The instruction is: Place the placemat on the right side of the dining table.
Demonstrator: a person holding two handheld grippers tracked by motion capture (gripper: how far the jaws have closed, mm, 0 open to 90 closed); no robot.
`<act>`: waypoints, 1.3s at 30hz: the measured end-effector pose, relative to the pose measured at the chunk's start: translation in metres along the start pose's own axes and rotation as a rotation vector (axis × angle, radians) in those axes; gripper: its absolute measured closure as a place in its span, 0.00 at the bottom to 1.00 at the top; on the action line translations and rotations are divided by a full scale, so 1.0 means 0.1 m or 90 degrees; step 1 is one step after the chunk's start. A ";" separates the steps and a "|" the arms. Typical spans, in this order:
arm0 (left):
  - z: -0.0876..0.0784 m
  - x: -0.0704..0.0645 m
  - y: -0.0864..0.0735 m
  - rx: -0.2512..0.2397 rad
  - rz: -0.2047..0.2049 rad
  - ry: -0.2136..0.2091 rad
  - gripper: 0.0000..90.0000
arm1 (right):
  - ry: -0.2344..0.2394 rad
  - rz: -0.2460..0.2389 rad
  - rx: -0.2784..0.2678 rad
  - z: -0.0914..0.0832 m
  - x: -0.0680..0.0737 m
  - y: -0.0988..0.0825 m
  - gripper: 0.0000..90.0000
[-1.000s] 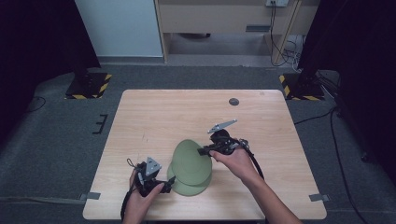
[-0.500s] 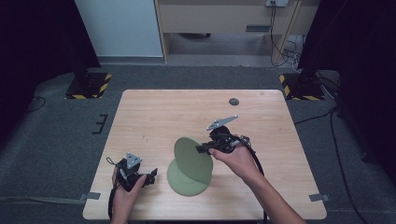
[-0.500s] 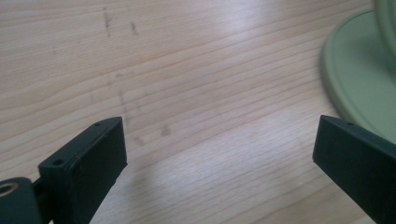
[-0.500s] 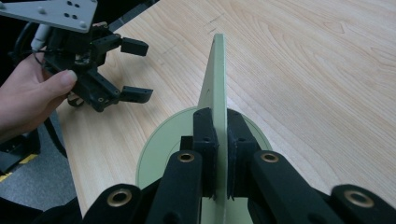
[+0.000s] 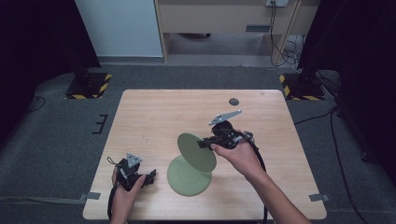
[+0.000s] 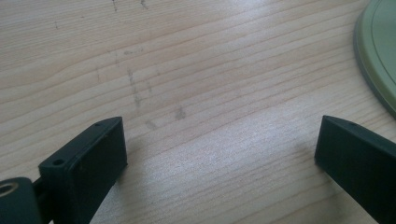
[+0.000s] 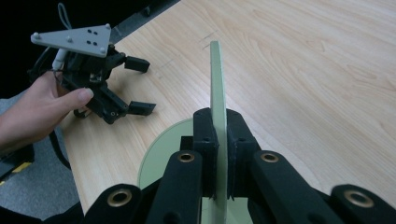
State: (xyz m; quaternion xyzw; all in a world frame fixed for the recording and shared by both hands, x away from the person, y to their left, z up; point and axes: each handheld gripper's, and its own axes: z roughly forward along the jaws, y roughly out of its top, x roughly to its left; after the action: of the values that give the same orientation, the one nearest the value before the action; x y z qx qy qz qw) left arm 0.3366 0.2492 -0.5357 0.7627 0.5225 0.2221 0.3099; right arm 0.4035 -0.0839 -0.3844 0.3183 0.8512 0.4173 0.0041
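Above the counter [image 5: 154, 116] my right gripper [image 5: 208, 142] is clamped on a green plate's [image 5: 196, 151] rim, holding it tilted over a second plate [image 5: 187, 177]; my left gripper [image 5: 150, 176], jaws apart, lies left of both.

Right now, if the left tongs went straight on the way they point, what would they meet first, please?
Probably the green plate lying flat: the open left tongs point toward its rim across bare table. Depth is unclear.

my left gripper [image 5: 150, 176]: black, grey triangle plate, cable | my right gripper [image 7: 218, 144]: black blocky jaws, brass-ringed holes | forearms bare
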 end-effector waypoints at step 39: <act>0.02 0.00 0.01 0.007 -0.012 -0.002 0.00 | -0.181 0.158 -0.072 -0.27 -0.90 0.20 0.95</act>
State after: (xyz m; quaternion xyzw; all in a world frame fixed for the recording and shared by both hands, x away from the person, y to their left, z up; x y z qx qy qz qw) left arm 0.3386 0.2488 -0.5361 0.7595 0.5307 0.2150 0.3086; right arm 0.4783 -0.1431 -0.3757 0.4758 0.7715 0.4125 0.0908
